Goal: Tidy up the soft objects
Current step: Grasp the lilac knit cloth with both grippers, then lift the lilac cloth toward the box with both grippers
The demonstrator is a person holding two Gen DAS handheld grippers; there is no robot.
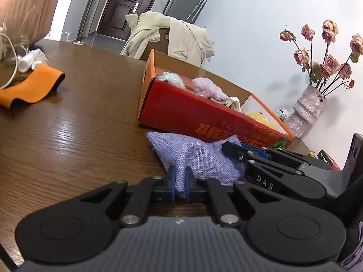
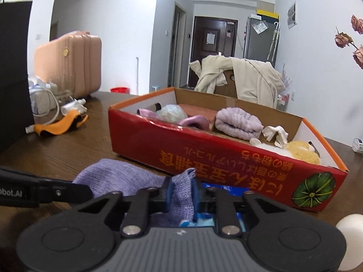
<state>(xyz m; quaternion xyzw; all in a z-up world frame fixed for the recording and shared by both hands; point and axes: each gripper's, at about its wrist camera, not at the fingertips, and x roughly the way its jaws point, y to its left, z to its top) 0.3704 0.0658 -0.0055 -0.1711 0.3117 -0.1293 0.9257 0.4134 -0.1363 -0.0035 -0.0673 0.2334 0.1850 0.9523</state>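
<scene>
While both claws sit low over the wooden table (image 1: 68,136), I read the left gripper (image 1: 180,185) as clamped on the near edge of the lilac woven cloth (image 1: 199,156), its blue pads pinching a narrow fold of fabric; the right gripper (image 2: 182,196) is likewise clamped on a bunched fold of the same cloth, which stands up between its pads; from the left wrist view the right claw lies just beside the cloth on its right; from the right wrist view the left claw enters from the left edge, touching the cloth's far left part; under the cloth I see a blue packet (image 2: 226,190), partly hidden; the cloth rests on the table directly before the red cardboard box (image 2: 204,151); inside the box lie a rolled lilac towel (image 2: 238,122), a pink cloth (image 2: 195,122), a pale green bundle (image 2: 172,112) and a yellow plush item (image 2: 299,149); farther left an orange cloth (image 1: 31,86) lies well apart; beyond, a beige coat (image 1: 172,36) drapes a chair; a vase of roses (image 1: 306,108) stands at far right.
</scene>
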